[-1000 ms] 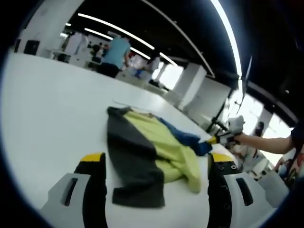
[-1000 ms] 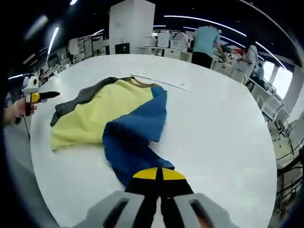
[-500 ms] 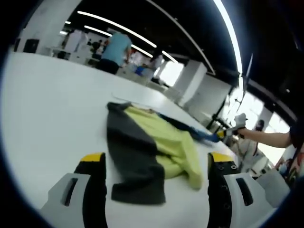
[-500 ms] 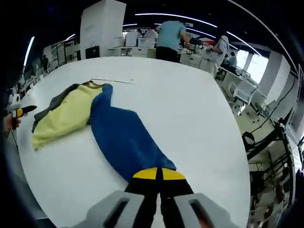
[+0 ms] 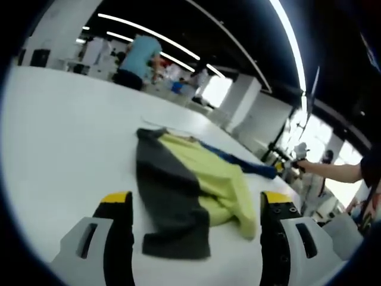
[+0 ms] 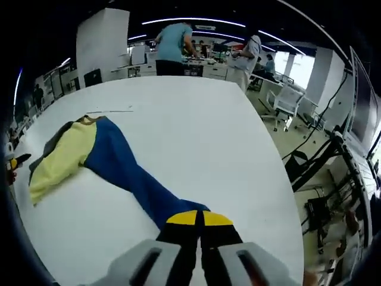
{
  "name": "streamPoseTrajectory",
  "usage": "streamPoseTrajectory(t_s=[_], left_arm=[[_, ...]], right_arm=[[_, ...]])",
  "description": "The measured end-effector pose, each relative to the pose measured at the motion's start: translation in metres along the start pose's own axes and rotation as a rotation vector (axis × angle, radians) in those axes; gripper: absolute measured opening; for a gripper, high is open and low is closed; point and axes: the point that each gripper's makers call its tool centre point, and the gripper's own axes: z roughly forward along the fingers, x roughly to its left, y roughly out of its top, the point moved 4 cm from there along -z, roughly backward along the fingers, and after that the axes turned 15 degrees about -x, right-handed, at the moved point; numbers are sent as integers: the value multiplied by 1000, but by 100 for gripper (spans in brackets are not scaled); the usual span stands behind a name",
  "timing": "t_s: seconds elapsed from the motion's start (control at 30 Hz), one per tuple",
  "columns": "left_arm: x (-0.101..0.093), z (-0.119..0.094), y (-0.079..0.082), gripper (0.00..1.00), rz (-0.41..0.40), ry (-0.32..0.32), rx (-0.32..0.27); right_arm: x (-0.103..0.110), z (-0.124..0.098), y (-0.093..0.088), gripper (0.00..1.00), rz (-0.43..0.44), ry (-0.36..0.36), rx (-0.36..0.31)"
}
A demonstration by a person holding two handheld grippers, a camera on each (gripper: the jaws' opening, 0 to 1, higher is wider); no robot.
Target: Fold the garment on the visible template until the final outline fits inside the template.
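Lying on white table (image 6: 202,137), garment (image 6: 113,164); people (image 6: 172,44) behind.

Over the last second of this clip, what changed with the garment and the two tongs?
The right tongs, shut on the blue sleeve, pulled it out away from the body, so the folded-over blue part now lies stretched long and flat on the table. The left tongs stayed open, holding nothing, and the grey side stayed put.
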Motion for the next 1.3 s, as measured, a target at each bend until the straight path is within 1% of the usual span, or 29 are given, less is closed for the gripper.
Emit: streamPoseTrajectory(t_s=[0.07,0.1,0.3,0.47,0.53,0.6,0.67,0.73,0.77,0.8,0.83,0.9,0.93,0.97,1.03,1.07,1.1,1.13,1.2,1.27,1.3], left_arm=[[0,1,0,84,2,0,4],[-1,2,-1,84,2,1,7],[-1,4,-3,84,-1,6,16],[-2,6,-3,84,-4,4,17],[-2,6,-3,84,-4,1,16],[-3,6,-3,84,-5,-2,16],[-4,6,-4,84,-3,-5,18],[-5,6,-3,84,-5,-7,15],[-5,6,-3,85,-6,-8,13],[-5,6,-3,85,-6,-9,12],[-5,6,-3,85,-6,-9,12],[-5,5,-3,85,-5,-9,11],[-5,5,-3,85,-6,-9,10],[-4,5,-3,85,-6,-8,10],[-4,4,-3,85,-6,-7,11],[-4,4,-4,85,-7,-6,13],[-4,4,-4,85,-7,-6,12],[-3,4,-4,85,-11,-3,10],[-3,3,-5,85,-15,-1,6],[-4,3,-6,85,-18,0,7],[-4,2,-7,85,-18,0,8]], right_arm=[[-4,4,-2,0,1,-4,6],[-5,6,-4,0,14,-7,14],[-5,9,-9,0,22,-8,17],[-2,4,-9,0,46,0,-17],[-2,1,-10,1,33,-2,-32],[-5,-1,-10,8,28,-3,-44],[-4,-6,-11,17,18,2,-58],[-3,-10,-9,25,0,5,-80],[-1,-12,-8,27,-10,17,-102],[4,-13,-6,29,-51,65,-116],[7,-15,-6,33,-78,79,-126],[20,-20,-8,39,-182,163,-132],[29,-23,-9,40,-239,203,-140],[35,-25,-10,39,-268,223,-138],[41,-28,-12,35,-342,245,-133],[48,-29,-12,34,-387,275,-142],[51,-30,-13,33,-409,285,-142],[52,-30,-15,31,-467,284,-121],[55,-29,-19,27,-510,291,-95],[58,-27,-22,27,-496,306,-87],[57,-26,-24,26,-500,301,-73]])
